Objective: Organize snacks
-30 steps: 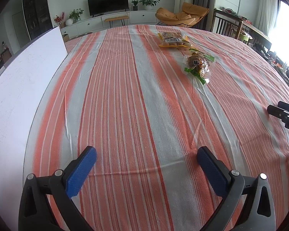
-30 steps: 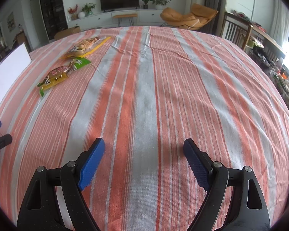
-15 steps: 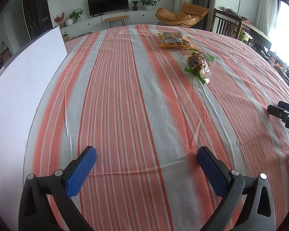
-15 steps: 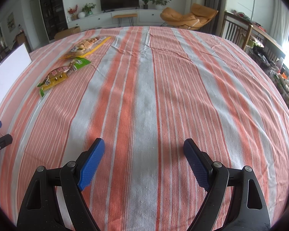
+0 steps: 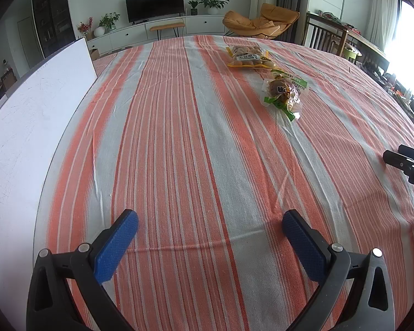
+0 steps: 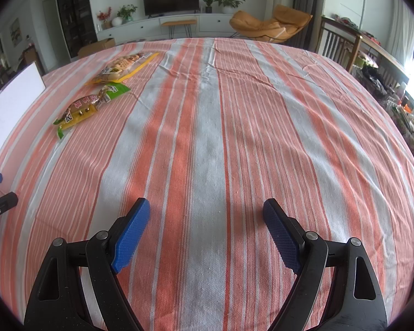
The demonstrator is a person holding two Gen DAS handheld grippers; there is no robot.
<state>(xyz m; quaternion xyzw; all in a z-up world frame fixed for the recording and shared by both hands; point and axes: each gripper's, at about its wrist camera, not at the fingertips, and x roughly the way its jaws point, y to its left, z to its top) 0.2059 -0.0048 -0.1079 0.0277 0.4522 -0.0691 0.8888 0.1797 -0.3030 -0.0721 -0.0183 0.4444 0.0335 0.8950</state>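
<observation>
Above the striped tablecloth (image 5: pixel 207 138), left gripper (image 5: pixel 209 220) and right gripper (image 6: pixel 207 209) angled downward, fingers apart, empty.

- The tablecloth (image 5: pixel 196 143) was coarse woven cloth, matt, lightly creased.
- On it, the yellow snack pack (image 5: pixel 248 58) and the green-edged snack pack (image 5: pixel 284 91) were glossy plastic film.
- Left of the tablecloth, the white board (image 5: pixel 27 127) looked smooth, faintly scratched.
- The gripper pads (image 6: pixel 129 237) showed blue textured rubber.

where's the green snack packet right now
The green snack packet lies on the striped tablecloth, far right in the left wrist view, just nearer than the yellow snack packet.
</observation>
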